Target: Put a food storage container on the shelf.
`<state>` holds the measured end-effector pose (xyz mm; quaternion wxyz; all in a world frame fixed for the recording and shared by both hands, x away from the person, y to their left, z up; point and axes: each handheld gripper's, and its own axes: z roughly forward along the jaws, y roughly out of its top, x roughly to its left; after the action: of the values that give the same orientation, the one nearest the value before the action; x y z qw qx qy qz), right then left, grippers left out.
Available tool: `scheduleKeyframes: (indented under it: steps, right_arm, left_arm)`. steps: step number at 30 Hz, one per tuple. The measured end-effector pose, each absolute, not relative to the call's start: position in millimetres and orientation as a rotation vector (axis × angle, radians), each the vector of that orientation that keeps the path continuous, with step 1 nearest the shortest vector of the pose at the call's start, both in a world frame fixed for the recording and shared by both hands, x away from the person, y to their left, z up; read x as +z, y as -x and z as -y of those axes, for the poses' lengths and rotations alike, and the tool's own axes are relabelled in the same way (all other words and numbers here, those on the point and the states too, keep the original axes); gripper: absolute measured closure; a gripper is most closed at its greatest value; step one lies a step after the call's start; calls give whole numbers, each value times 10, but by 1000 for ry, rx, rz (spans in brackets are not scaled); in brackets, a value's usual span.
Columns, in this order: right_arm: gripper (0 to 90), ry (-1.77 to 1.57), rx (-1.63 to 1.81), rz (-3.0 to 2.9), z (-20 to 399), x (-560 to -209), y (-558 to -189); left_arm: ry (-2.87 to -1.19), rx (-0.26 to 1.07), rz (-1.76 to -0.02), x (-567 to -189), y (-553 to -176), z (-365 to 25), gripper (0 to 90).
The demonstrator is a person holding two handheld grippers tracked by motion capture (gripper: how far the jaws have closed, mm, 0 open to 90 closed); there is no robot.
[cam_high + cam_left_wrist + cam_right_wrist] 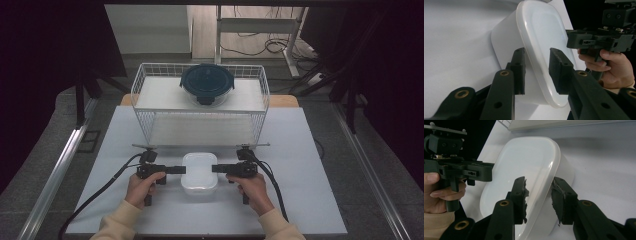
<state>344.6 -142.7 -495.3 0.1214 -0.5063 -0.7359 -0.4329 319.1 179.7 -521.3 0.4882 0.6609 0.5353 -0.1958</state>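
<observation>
Two grippers, left gripper (176,170) and right gripper (219,169), straddled the lidded white plastic container (199,173) mid-table, jaws not yet pressing its rim; light, slippery, probably flexible: grip opposite lid edges

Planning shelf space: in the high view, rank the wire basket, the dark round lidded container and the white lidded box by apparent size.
1. wire basket
2. dark round lidded container, though it sits farther away
3. white lidded box, looking only slightly smaller
</observation>
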Motion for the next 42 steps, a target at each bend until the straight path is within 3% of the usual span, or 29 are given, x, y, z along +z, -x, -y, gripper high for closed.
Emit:
scheduleKeyframes:
  steps: [19,42]
  right_arm:
    - [793,1414,-1337,2173,1490,-4755,-3322]
    - [793,1289,-1478,2286,1478,-4384,-3164]
  left_arm:
    - [-1600,-398,-1255,-5027,-3060,-1841,795]
    - [-1605,-308,-1145,-4648,-2899,-1881,792]
